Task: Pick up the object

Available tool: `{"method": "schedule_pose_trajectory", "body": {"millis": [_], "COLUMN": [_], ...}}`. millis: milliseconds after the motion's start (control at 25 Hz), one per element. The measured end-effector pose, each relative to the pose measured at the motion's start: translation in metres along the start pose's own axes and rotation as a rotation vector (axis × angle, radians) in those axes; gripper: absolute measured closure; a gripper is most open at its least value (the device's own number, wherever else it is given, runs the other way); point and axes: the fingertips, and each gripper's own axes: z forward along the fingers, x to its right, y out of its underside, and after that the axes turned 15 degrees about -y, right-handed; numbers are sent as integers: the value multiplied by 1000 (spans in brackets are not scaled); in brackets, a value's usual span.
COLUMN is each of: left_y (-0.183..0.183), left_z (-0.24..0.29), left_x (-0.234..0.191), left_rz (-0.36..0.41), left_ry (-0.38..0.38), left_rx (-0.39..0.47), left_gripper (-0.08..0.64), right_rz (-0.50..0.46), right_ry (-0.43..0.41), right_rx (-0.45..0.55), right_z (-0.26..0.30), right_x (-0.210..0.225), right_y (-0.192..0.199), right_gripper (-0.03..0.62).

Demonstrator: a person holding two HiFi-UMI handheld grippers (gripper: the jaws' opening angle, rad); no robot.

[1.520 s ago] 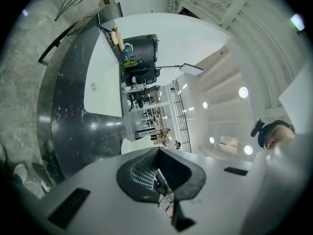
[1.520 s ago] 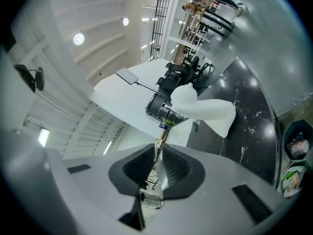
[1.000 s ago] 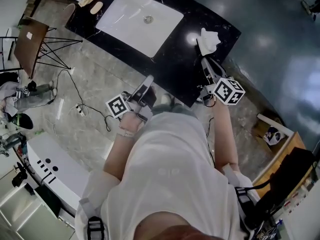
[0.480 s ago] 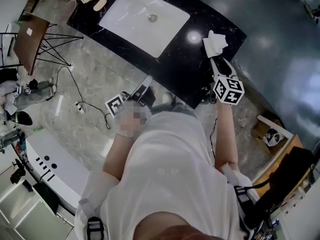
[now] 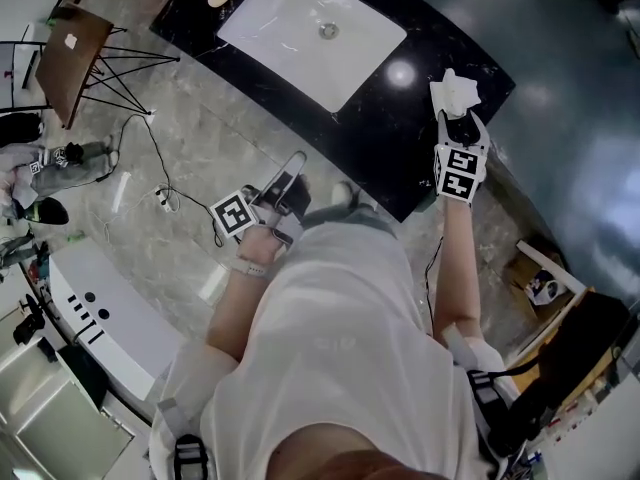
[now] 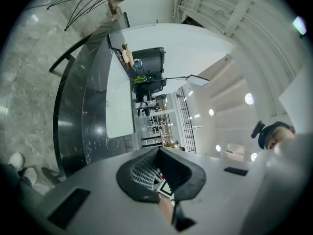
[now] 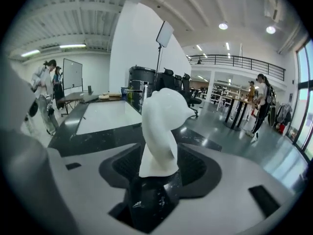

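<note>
White object [image 7: 160, 131] sits between opening jaws of right hand-held gripper [image 7: 159, 169].

Right tongs [image 5: 461, 125], shut earlier, are opening round object [image 5: 455, 92].

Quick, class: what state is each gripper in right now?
Left gripper: closed, empty.
Right gripper: fingers opening, white object standing between them, not gripped.

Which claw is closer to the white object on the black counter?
Right. The right claw is opening its jaws with the white object between them; the left claw hangs short of the counter, far from it.
</note>
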Motion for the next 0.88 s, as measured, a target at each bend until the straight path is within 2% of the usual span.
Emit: {"method": "schedule_pose_trajectory", "body": {"millis": [120, 480, 760, 880], "left_y": [-6, -30, -44, -44], "left_z": [-7, -31, -39, -42], "left_x": [-5, -17, -24, -26], "left_rz": [-2, -23, -42, -52], "left_ry": [-13, -41, -56, -58], "left_rx": [22, 104, 141, 150], "left_gripper": [554, 554, 554, 554], "right_rz": [-43, -94, -170, -199], "right_ry": [15, 24, 73, 67], "right_rx": [-9, -26, -37, -42], "right_z": [11, 46, 61, 62], "right_x": [3, 7, 10, 4], "right_y": [-4, -17, -31, -34], "right_gripper": [379, 379, 380, 400]}}
